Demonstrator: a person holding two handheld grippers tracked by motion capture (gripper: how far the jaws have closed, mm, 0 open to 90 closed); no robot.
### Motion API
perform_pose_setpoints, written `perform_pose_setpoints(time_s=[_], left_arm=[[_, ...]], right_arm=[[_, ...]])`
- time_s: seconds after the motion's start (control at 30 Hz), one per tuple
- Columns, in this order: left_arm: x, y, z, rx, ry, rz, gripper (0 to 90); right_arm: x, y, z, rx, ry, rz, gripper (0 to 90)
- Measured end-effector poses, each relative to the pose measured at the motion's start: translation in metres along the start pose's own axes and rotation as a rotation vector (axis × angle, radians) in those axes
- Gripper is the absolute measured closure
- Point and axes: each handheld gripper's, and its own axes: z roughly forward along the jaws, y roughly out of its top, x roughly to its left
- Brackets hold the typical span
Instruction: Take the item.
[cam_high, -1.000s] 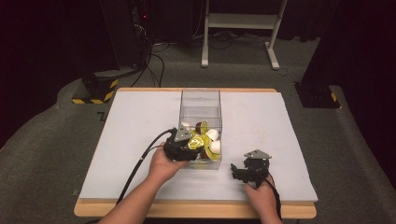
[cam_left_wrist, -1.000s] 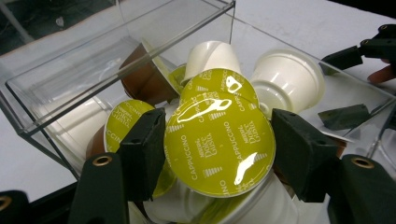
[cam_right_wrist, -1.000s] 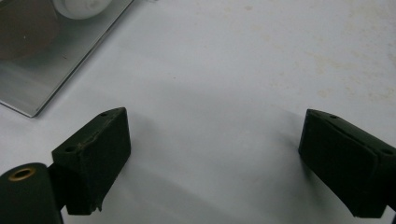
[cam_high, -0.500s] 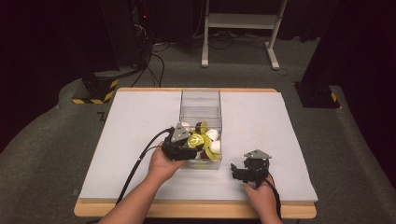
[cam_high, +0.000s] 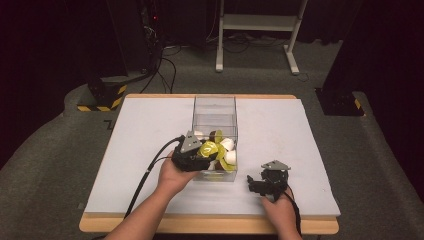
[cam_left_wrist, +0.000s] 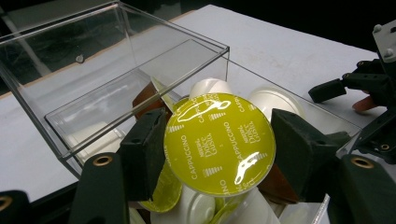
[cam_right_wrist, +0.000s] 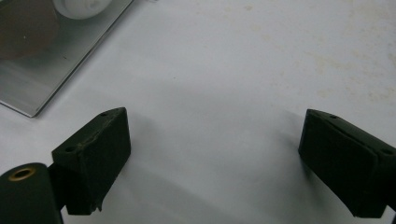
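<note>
Yellow-green cappuccino capsule (cam_left_wrist: 219, 143), foil lid facing up, above clear box (cam_left_wrist: 56, 70)

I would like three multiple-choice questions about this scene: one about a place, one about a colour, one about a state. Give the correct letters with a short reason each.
1. Where is the capsule that the left gripper holds?
A. over the clear box
B. on the floor
C. at the table's far right corner

2. What colour is the lid of this capsule?
A. red
B. yellow-green
C. blue

3. How are the jaws of the right gripper?
A. shut on a capsule
B. shut on the box wall
C. open, with nothing between them

Answers:
1 A: the left gripper view shows the capsule above the other capsules lying in the box.
2 B: the round lid is yellow-green with white print.
3 C: the right gripper view shows the jaws wide apart, with bare table between them.
</note>
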Motion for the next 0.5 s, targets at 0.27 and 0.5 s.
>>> perform_pose_setpoints(time_s=[0.27,0.5], left_arm=[[-0.0011,0.0033,-0.0054,-0.035,-0.004,-0.021,37.9],[0.0015,0.0064,-0.0099,-0.037,-0.007,-0.016,37.9]], right_arm=[[0.0001,0.0,0.0,0.0,0.0,0.0,9.1],[0.0,0.0,0.0,0.0,0.0,0.0,9.0]])
